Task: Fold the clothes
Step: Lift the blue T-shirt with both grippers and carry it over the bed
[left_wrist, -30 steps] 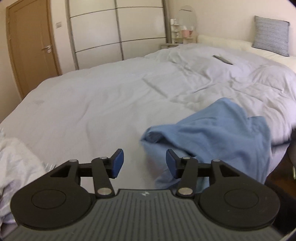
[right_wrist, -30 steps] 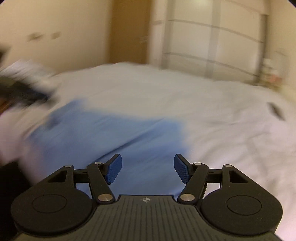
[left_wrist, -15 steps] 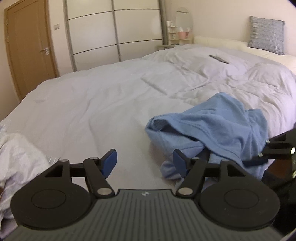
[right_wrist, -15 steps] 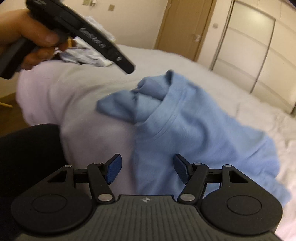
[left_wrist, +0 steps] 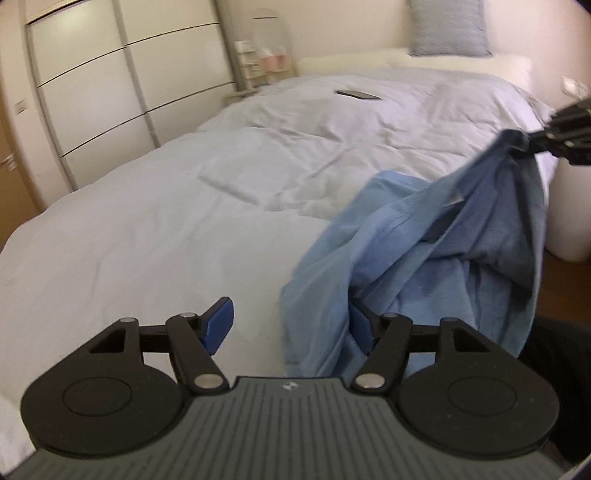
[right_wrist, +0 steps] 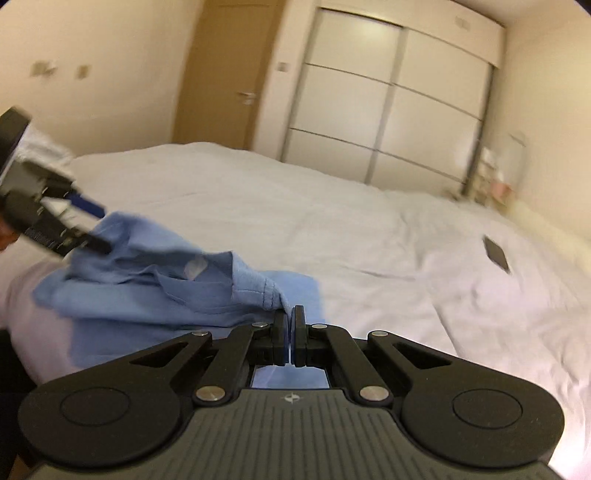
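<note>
A light blue T-shirt hangs bunched over the near right part of the white bed. My right gripper is shut on a hem edge of the shirt and lifts it; it shows at the upper right of the left wrist view. My left gripper is open, with shirt cloth hanging between its fingers and covering the right fingertip. It also shows at the far left of the right wrist view, at the shirt's other end.
A dark flat phone-like object lies far back on the bed, also seen in the right wrist view. Wardrobe doors and a small shelf stand behind. A pillow is at the headboard. White laundry lies at the left.
My right gripper has closed on the shirt's edge and raised it up and to the right. The shirt now hangs stretched from it. My left gripper moved in under the hanging cloth.
</note>
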`<state>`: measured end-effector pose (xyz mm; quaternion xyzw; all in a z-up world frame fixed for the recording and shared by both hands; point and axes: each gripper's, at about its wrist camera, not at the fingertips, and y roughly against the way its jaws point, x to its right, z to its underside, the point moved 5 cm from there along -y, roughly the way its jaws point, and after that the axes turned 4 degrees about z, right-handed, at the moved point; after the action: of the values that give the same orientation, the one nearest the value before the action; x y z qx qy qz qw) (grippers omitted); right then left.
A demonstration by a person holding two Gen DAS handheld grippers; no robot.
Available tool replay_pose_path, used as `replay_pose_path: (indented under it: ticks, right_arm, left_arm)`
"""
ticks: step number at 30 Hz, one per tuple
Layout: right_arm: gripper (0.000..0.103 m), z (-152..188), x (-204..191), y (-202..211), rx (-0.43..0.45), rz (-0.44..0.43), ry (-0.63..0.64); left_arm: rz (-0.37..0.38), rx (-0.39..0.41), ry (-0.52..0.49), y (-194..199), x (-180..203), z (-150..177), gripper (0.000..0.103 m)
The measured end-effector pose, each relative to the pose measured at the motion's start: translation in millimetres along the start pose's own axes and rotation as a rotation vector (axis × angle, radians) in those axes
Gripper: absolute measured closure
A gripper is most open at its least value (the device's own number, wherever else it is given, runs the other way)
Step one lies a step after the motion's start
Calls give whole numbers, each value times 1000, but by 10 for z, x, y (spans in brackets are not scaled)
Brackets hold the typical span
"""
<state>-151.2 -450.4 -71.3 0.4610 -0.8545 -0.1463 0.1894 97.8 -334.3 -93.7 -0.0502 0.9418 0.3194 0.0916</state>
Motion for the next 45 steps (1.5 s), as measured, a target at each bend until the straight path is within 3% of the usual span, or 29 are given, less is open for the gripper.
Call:
replay_pose_path:
  ticks: [1,2,3,4,8,13,22,26,28,30,34,39,42,45]
  right_arm:
    - [103,-14,30,1,3,3,-6]
    - [103,-28,42,5,6,2,-8]
    - [103,-41,53,9,10,2,-10]
    - [103,-55,65,13,13,1,-12]
    - [103,-109,112,30,28,-1,-20]
    - [103,-229,186,97,64,3,-24]
    - [103,-1327,476,1109,415,103,90]
    - [103,-1805,616,1486,562,161,177]
    - [103,-2026,703,1431,598,175,217]
    - [103,-2244,793,1309,622,184,248]
    - [103,-2589,984,552,596,189,291]
    - [103,-2545,1200,-1182,446,151,256]
    - [103,-2219,1220,-2188,294,110,178]
    - [103,-1853,1201,-2810,121,56,168]
  left_arm:
    - [12,-8,-20,-34,28,-21,54]
    - [14,-24,-38,-59,44,-32,84]
    - [16,-39,-56,-85,60,-44,99]
    - [17,-51,-73,-102,71,-59,103]
    - [-41,31,-77,165,-83,-298,103]
    - [-112,223,-87,881,-256,-898,103]
    - [-299,477,-280,2301,-8,-1991,102]
    - [-374,494,-324,2413,-109,-2371,102]
    - [-390,478,-317,2215,-287,-2546,102]
    - [-380,426,-288,1658,-534,-2528,102]
    - [-360,321,-232,546,-1026,-2490,102]
    - [-320,173,-153,-870,-1597,-2344,102]
    - [-288,111,-118,-1109,-1778,-2377,102]
    - [-256,49,-82,-1347,-1957,-2409,102]
